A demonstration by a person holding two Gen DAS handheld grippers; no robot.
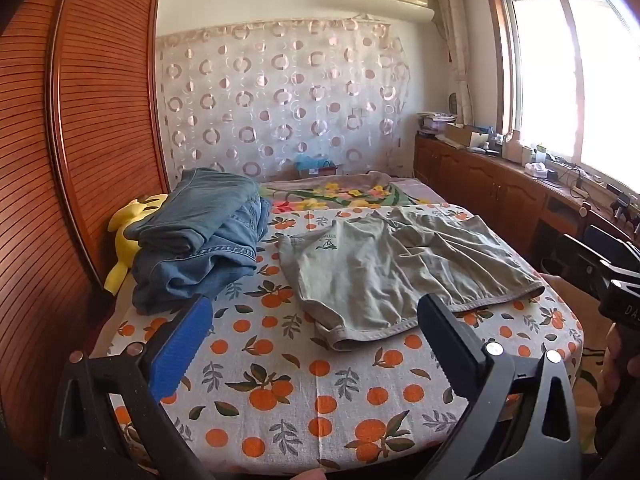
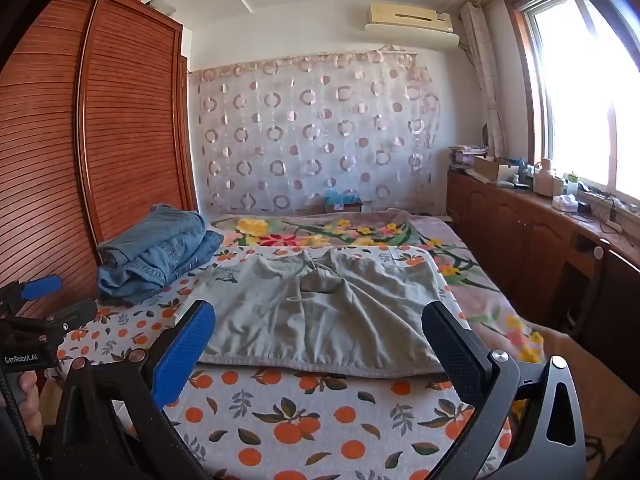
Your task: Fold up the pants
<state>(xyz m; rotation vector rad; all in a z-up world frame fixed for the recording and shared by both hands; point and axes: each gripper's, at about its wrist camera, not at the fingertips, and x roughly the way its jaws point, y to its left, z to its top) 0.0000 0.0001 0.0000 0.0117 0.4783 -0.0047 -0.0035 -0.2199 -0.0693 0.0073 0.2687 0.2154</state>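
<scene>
A pair of grey-green pants (image 1: 400, 268) lies spread out and rumpled on a bed sheet (image 1: 288, 384) printed with oranges and leaves, waistband toward the near edge and legs running toward the far wall. The left gripper (image 1: 316, 344) hovers above the sheet just short of the waistband, its jaws standing wide apart with nothing between them; one finger carries a blue pad (image 1: 180, 352), the other a dark one. The right gripper (image 2: 316, 344) is likewise spread wide and empty, hanging over the near part of the sheet with the pants' waistband seen between its fingers but not touched. To the left of the pants, near the wooden slatted wardrobe (image 1: 92, 120), sits a pile of folded blue jeans (image 1: 200, 236), with a yellow soft toy (image 1: 128, 236) beside it. Beyond the sheet lies a flowered blanket (image 2: 320, 228), and a curtain with ring patterns (image 2: 312, 132) hangs on the far wall. A low wooden cabinet (image 2: 520, 220) runs under the bright window (image 2: 580, 92).
</scene>
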